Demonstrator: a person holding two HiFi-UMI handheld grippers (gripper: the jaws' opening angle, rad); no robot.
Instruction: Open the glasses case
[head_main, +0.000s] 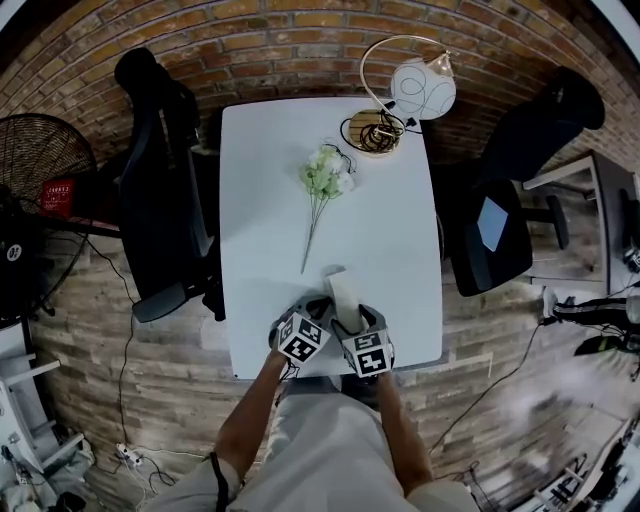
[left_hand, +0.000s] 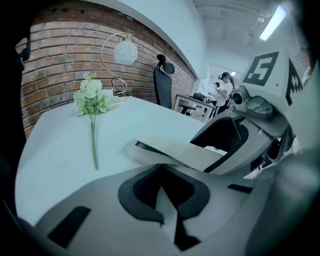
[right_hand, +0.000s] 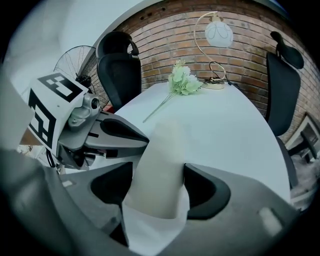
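A pale, oblong glasses case stands on end at the near edge of the white table. My right gripper is shut on its body; in the right gripper view the cream case fills the gap between the dark pads. My left gripper comes in from the left, and its jaws are closed together at the case's side. In the left gripper view a flat flap of the case lies right at the tips of the left gripper. The grip itself is hidden.
A white artificial flower sprig lies mid-table. A lamp with a round white shade stands at the far end. Black office chairs flank the table, and a fan stands at the left.
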